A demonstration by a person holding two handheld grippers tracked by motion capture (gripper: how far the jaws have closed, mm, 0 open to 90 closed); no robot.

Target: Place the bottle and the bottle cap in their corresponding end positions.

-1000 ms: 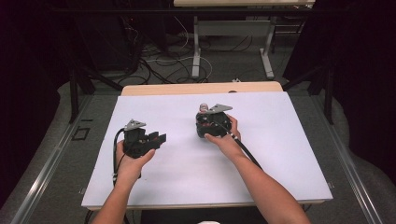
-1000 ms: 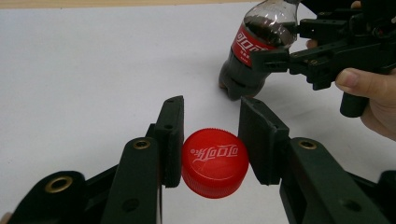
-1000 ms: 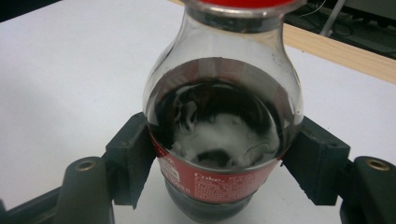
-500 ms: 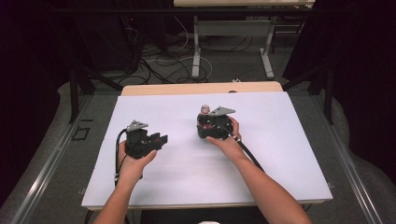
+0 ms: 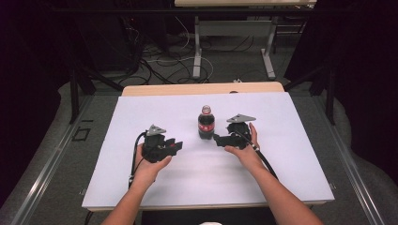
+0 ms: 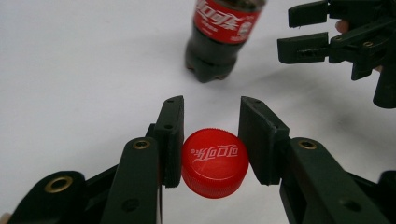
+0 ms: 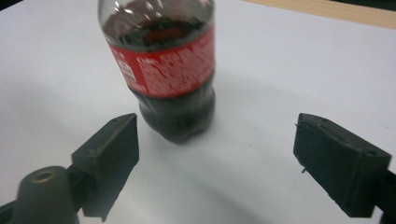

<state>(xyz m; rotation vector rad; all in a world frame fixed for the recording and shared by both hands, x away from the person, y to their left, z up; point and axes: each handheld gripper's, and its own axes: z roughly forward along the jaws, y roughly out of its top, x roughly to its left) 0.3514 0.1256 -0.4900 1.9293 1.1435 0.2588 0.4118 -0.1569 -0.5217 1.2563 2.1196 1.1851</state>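
Your right gripper (image 5: 219, 138) has let go and backed off, jaws spread, leaving the bottle (image 5: 205, 123) upright mid-table, while your left gripper (image 6: 210, 140) still pinches the cap (image 6: 215, 162), probably ready to screw on.

Left gripper (image 6: 210, 140) jaws clamp red cap (image 6: 215, 163) near bottle (image 6: 219, 39).

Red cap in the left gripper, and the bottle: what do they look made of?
The red cap looks like glossy moulded plastic: ribbed rim, printed white logo. The bottle seems clear, thin plastic: dark drink shows through, lobed base, glossy red label wrap. The left gripper clamps the cap.
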